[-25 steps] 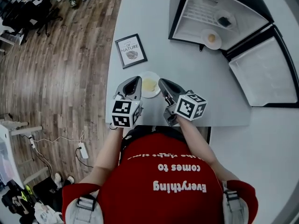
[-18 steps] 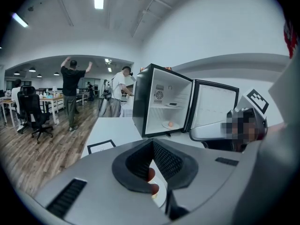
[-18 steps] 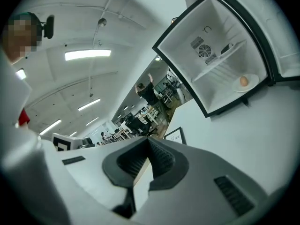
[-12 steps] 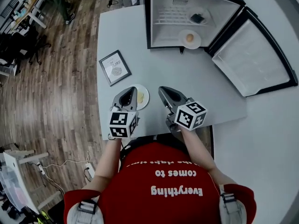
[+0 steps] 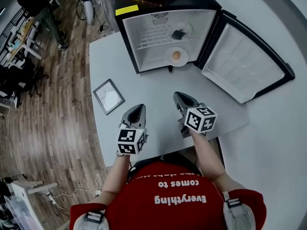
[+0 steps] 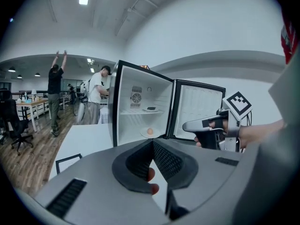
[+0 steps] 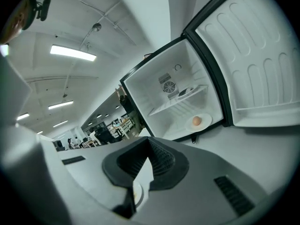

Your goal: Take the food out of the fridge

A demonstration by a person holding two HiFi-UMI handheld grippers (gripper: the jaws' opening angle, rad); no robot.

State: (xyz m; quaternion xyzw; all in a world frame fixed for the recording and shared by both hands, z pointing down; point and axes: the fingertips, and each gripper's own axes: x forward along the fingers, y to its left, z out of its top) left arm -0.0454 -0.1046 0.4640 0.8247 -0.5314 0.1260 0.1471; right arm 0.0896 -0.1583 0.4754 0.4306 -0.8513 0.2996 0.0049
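Over the counter [image 5: 158, 87], left hand-held gripper [image 5: 137, 108] and right hand-held gripper [image 5: 178, 96] have swung from the served plate [image 7: 136, 191] toward the fridge [image 5: 144, 30] (both pressed together, empty); its egg [image 5: 176, 55] seems next.

Behind both jaws, toward the person, the red shirt [image 5: 180, 195] carried white print, upside down in the head view: "Everything comes to". The framed picture [image 5: 108, 96] left of the jaws and the yellow label [image 5: 126, 9] far ahead of them bore print too small to read. The left cube [image 5: 130, 142] and right cube [image 5: 200, 119] showed only black-and-white square markers.
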